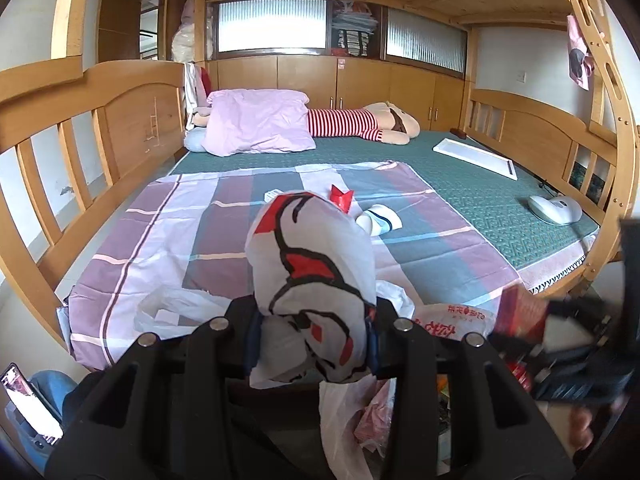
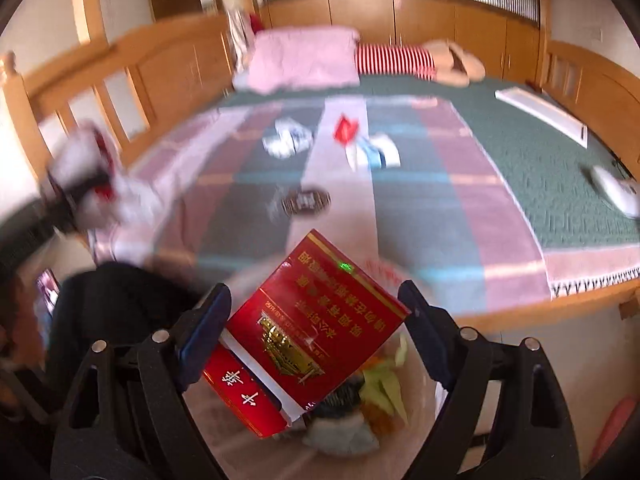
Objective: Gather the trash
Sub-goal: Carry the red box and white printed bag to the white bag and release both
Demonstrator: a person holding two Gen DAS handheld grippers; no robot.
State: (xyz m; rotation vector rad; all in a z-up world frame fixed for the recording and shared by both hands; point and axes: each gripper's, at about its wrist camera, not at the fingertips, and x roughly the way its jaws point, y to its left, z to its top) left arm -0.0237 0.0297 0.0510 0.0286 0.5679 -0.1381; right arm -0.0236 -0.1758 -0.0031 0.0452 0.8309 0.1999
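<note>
My left gripper (image 1: 312,336) is shut on a crumpled white bag with red and black print (image 1: 312,280), held up over the bed's near edge. My right gripper (image 2: 316,320) has its jaws wide apart, with a red cigarette box (image 2: 316,320) tilted between them; the box touches the left pad, and whether the right pad touches it I cannot tell. Below it sits a clear trash bag (image 2: 360,412) with scraps. On the bedspread lie a red wrapper (image 2: 346,130), a white and blue packet (image 2: 378,152), a crumpled white and blue wrapper (image 2: 288,140) and a dark round lid (image 2: 306,200).
The bed has a wooden rail (image 1: 80,152) on the left and a wooden frame (image 1: 560,128) on the right. A pink pillow (image 1: 256,124), a striped plush toy (image 1: 360,124), a white tray (image 1: 476,156) and a white device (image 1: 554,208) lie further back. A phone (image 1: 28,404) is at lower left.
</note>
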